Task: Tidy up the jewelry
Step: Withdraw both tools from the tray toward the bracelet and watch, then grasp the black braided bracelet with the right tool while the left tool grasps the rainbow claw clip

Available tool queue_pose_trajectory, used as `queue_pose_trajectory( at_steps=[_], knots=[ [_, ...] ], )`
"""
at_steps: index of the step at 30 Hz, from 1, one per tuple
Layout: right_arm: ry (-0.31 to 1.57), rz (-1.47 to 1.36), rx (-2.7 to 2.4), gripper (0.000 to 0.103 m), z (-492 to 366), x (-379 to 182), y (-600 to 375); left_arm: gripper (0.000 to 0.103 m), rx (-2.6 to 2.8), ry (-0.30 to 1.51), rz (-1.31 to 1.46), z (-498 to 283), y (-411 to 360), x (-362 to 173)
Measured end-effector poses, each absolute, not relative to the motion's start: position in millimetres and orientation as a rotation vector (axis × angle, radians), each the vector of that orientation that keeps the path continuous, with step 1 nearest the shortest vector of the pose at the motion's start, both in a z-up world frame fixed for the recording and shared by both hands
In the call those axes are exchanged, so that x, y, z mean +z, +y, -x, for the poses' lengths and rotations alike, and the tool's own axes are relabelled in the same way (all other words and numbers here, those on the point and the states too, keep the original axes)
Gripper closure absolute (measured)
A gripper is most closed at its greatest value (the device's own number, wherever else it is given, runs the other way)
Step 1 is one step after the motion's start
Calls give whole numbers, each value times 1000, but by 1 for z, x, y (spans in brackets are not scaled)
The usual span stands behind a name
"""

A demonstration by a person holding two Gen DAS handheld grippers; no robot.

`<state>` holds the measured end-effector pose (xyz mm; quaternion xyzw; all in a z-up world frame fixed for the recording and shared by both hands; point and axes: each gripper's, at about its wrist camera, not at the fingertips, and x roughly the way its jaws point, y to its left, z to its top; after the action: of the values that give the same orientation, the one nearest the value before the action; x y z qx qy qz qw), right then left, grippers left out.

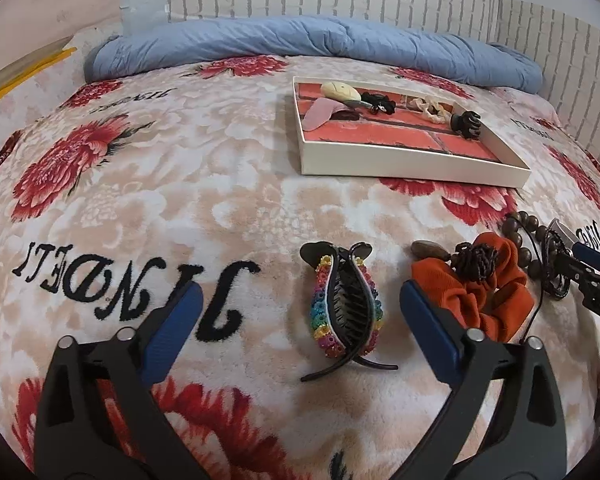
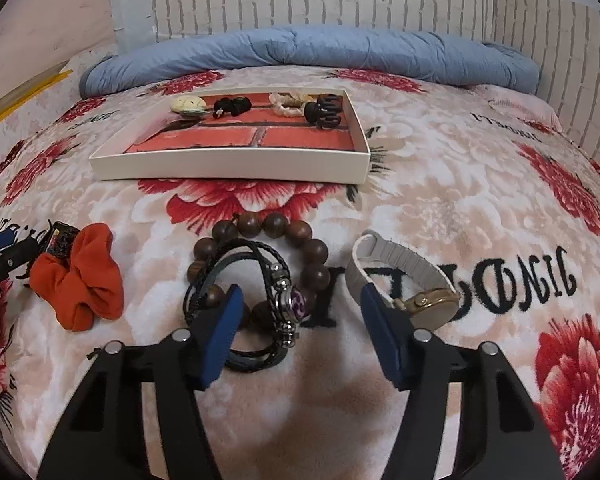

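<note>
Between the parted left hand-held gripper (image 1: 300,312) fingers lies the rainbow hair claw (image 1: 346,306), untouched.

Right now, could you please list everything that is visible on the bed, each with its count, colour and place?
hair clip: one, rainbow and black, between left claw's fingers
scrunchie: one, orange, right of the clip
bead bracelet: one, brown, before the tray
braided bracelet: one, black, between right claw's fingers
watch: one, grey strap, gold case, rightmost
tray: one, white, red floor, holds small accessories
quilt: one, blue, rolled by wall
blanket: one, floral
left claw: open
right claw: open
</note>
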<state>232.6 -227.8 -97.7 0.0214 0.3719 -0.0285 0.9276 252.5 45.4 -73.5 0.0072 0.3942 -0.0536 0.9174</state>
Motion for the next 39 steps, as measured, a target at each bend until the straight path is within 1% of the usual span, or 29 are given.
queue_pose_trajectory(
  at_steps=[1,2,4,6,11,14,20,23,26,28,29,31,33,38,39],
  knots=[
    [764,-46,-58,49,-233,-98,-228,14,-113,818,-11,-254,46,-75],
    [768,-47,-58,51,-234,-99,-228,15,-115,824,-7,-255,46,-76],
    [777,-48,-56,53,-236,-100,-228,22,-122,840,3,-258,47,-79],
    [778,-43,-52,56,-237,-100,-227,24,-129,856,6,-262,47,-82],
    [778,-24,-43,65,-240,-99,-222,25,-134,860,-14,-264,42,-84],
    [778,-20,-35,70,-241,-99,-221,28,-150,872,-21,-267,39,-85],
    [774,-34,-27,77,-242,-98,-222,32,-178,893,-9,-270,38,-88],
    [775,-35,-23,78,-242,-98,-222,35,-190,898,4,-270,40,-89],
    [772,-40,-20,82,-242,-98,-223,42,-210,896,9,-269,38,-88],
    [770,-47,-14,83,-242,-97,-223,52,-230,894,8,-268,37,-88],
    [768,-49,-12,83,-242,-97,-224,54,-236,894,4,-268,35,-88],
    [768,-51,-8,83,-241,-97,-224,61,-248,893,-7,-267,32,-87],
    [767,-53,-4,83,-241,-97,-224,64,-257,893,-4,-266,31,-87],
    [763,-58,2,83,-240,-96,-224,62,-258,897,24,-265,36,-85],
    [763,-57,2,83,-240,-96,-224,57,-241,888,16,-263,36,-84]
  ],
)
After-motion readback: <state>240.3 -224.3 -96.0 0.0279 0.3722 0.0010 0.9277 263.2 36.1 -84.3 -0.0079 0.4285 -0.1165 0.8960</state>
